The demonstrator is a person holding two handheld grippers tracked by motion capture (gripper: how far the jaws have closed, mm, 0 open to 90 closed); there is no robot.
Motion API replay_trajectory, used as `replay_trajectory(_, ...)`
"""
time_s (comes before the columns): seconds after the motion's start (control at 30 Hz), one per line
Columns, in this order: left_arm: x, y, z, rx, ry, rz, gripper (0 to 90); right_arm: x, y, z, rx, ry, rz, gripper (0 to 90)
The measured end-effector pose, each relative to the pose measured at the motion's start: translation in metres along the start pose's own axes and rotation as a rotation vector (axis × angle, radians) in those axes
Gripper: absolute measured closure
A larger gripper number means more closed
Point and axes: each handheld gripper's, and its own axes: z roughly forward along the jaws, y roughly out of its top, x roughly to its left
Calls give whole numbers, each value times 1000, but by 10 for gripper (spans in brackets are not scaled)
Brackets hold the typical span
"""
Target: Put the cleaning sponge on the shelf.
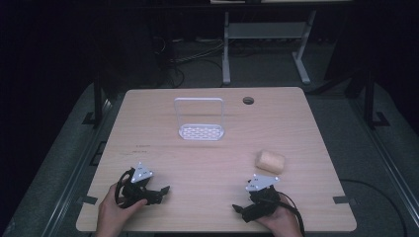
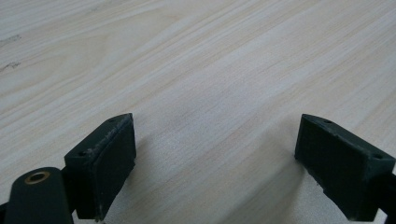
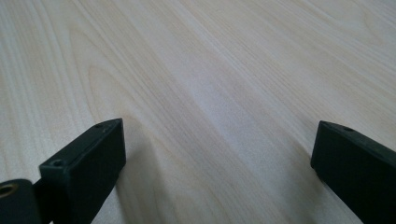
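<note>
Grippers first, since they're nearest: both sit at the near edge of the wooden table (image 1: 212, 163), each in one of the person's hands. Left gripper (image 1: 159, 190) has its jaws spread wide with nothing between them – in the left gripper view (image 2: 215, 158) it's just bare wood grain between the two black pads. Same story for the right gripper (image 1: 239, 210): jaws wide apart, holding nothing, and the right gripper view (image 3: 219, 163) looks straight along empty tabletop. The two seem to point inward toward each other, low over the surface or resting on it – can't tell which.

A bit farther out, just beyond the right gripper and slightly to its right, lies the yellow sponge (image 1: 270, 161), flat on the table and untouched. It's the closest thing to either gripper, so my guess is that's what gets picked up.

Farther still, around the middle of the table, stands a white wire-handled rack (image 1: 200, 131) with a perforated base and an upright loop, empty as far as I can see. Near the far edge there's a cable hole (image 1: 248, 100).

So progress-wise: basically nothing done yet. Sponge hasn't been grabbed and the rack holds nothing. If the sponge is meant for that rack, the reach, grab, carry and drop are all left.
</note>
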Motion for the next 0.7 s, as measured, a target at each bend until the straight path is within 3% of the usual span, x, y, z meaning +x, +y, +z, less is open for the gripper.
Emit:
replay_trajectory(0.4, 0, 0, 0, 0, 0, 0, 118, -1, 0, -4, 20, 14, -12, 42)
replay_trajectory(0.7, 0, 0, 0, 0, 0, 0, 118, 0, -3, -19, 28, 8, -27, 54)
